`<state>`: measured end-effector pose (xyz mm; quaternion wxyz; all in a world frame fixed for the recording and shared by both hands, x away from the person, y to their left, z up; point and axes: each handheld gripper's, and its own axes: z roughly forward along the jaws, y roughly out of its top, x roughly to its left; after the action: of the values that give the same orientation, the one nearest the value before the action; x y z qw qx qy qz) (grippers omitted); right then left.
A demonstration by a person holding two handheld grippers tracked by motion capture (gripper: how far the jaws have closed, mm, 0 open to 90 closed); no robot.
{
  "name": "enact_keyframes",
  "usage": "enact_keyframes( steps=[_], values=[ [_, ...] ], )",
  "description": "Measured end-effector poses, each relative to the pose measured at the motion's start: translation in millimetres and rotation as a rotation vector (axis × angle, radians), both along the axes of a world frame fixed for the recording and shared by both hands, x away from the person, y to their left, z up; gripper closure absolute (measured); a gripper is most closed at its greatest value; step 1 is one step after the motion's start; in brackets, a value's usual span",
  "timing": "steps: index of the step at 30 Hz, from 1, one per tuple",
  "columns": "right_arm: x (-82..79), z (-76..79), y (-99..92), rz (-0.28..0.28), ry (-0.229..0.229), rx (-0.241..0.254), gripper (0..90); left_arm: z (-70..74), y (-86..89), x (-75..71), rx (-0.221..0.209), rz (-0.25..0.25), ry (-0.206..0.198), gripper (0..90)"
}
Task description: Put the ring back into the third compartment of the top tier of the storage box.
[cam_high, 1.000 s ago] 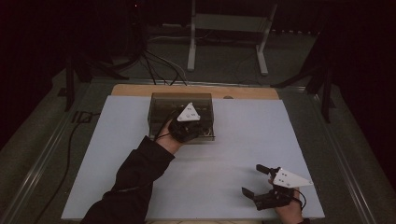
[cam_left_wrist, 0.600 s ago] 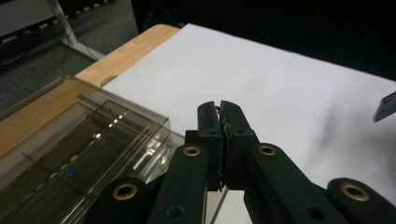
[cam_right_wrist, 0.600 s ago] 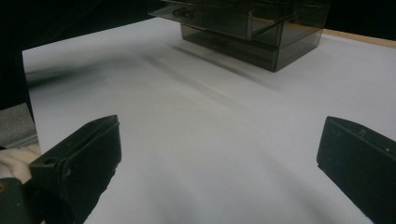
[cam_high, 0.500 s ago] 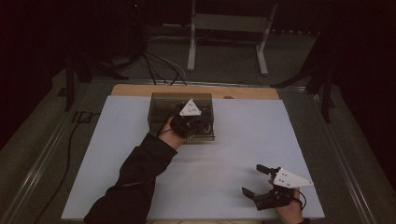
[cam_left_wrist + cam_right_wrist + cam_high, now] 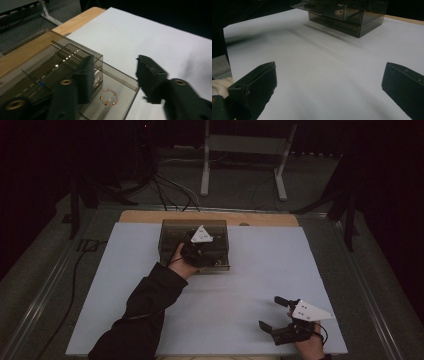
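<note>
One big white sheet (image 5: 150, 285) covers the table in a dark room with cables (image 5: 165, 190) and a stand (image 5: 240, 150) behind. Left gripper (image 5: 112, 82), jaws just opening and holding nothing, sits over the smoky clear box (image 5: 172, 237), a bead bracelet (image 5: 108, 97) in its drawer. Right gripper (image 5: 277, 312) rests wide open and empty near the front edge.

No text, label, brand, number or sign can be read anywhere in these views. The smoky transparent plastic drawer box (image 5: 75, 75) carries no lettering on its walls or lid, the white sheet covering the table (image 5: 235, 285) is blank, and the grey three-cornered plates on the grippers bear no legible marking. The dim background in the high view may hold small markings on the equipment, but it is too dark to tell.
</note>
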<state>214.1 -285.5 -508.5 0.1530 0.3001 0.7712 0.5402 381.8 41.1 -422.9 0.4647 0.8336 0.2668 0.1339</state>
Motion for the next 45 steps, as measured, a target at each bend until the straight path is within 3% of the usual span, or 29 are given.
enact_keyframes(
  steps=[2,9,18,23,27,33,45],
  values=[
    [-0.1,0.1,0.1,0.000,0.000,0.000,0.0,2.4,1.1,-1.7,-0.019,-0.013,0.001,45.3],
    [0.1,-0.2,0.3,0.001,0.003,-0.001,0.0,10.7,2.7,-9.2,-0.023,-0.016,-0.024,32.9],
    [0.0,-0.2,0.6,0.001,0.005,-0.002,0.0,21.1,15.1,-14.8,-0.056,0.019,-0.019,17.5],
    [0.3,-0.3,0.4,-0.001,0.003,-0.001,0.0,23.7,24.1,-17.6,-0.067,0.008,-0.004,8.9],
    [0.3,-0.4,0.7,0.000,0.006,-0.001,0.0,24.2,30.3,-21.0,-0.056,0.016,-0.016,7.1],
    [0.4,-0.6,0.7,-0.001,0.008,-0.001,0.0,26.9,42.0,-23.9,-0.101,0.006,0.001,2.2],
    [0.5,-0.5,0.8,0.000,0.009,0.001,0.0,31.5,66.7,-33.9,-0.103,0.016,-0.028,0.7]
  ],
)
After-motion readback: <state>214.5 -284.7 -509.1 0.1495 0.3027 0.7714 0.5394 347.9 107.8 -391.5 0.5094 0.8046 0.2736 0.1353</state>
